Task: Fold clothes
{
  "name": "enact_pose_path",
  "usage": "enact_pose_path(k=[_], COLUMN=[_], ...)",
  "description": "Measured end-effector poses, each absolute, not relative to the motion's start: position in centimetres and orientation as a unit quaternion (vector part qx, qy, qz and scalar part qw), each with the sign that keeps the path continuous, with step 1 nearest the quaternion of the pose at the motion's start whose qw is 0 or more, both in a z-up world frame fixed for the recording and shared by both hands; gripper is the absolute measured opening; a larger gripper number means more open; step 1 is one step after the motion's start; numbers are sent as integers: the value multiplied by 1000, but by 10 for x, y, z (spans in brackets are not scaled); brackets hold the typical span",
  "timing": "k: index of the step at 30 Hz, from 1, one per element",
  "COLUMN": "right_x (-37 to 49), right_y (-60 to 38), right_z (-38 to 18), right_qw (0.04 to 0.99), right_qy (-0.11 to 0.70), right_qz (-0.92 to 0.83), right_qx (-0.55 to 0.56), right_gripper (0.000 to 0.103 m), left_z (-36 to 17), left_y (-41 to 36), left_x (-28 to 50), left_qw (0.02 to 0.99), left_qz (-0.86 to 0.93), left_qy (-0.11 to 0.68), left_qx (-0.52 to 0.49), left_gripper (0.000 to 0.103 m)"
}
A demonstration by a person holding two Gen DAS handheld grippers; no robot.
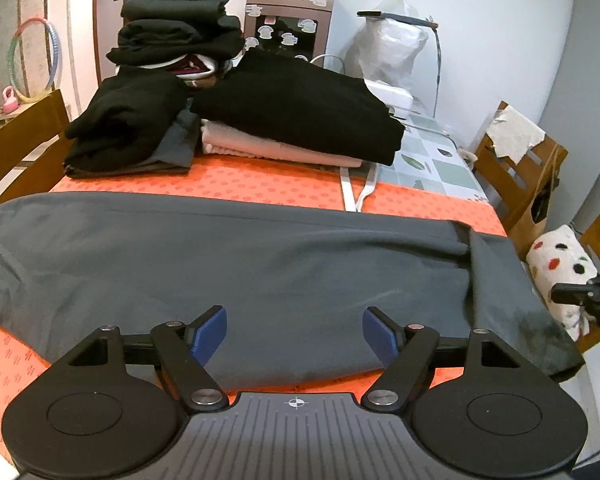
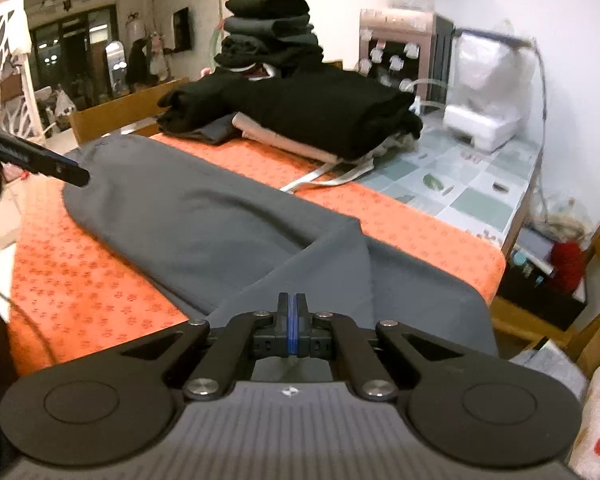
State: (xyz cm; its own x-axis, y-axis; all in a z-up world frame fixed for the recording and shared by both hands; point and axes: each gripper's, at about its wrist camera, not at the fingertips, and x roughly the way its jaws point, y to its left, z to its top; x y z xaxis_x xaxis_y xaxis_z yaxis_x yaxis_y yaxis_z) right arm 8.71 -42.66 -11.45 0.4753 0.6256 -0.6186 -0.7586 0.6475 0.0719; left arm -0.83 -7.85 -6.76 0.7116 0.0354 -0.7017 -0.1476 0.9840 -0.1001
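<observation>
A dark grey garment (image 1: 260, 264) lies spread lengthwise across the orange tablecloth (image 1: 240, 184). My left gripper (image 1: 294, 320) hovers open over its near edge, blue pads wide apart with nothing between them. In the right wrist view, the right gripper (image 2: 293, 300) is shut, its pads pressed together at the garment's (image 2: 204, 216) end, where a raised fold of cloth runs up to the fingertips. That gripper (image 1: 568, 292) also shows at the table's right edge in the left wrist view. The left gripper's finger (image 2: 72, 172) reaches over the garment's far end.
Folded dark clothes (image 1: 300, 108) on a pale garment and a tall stack (image 1: 176, 20) fill the back of the table. A water dispenser (image 1: 288, 20) stands behind them. Wooden chairs (image 1: 516, 168) and a spotted white plush (image 1: 560, 264) sit off the right side.
</observation>
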Motion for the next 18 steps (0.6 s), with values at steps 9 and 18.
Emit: enact_pose_path(k=[9,18], right_x=[66,50], right_y=[-400,-368], right_z=[-141,-178], right_qw=[803,780], right_qy=[342,337], right_qz=[466,479], right_qx=[-147,-220], right_gripper=[46,51], left_z=[-71,-75], left_y=[-83,-81], left_x=[-5,-6], left_qw=[922,920], left_qz=[28,26], left_qy=[381,384], left_qx=[-67,-70], left_gripper=[77,77])
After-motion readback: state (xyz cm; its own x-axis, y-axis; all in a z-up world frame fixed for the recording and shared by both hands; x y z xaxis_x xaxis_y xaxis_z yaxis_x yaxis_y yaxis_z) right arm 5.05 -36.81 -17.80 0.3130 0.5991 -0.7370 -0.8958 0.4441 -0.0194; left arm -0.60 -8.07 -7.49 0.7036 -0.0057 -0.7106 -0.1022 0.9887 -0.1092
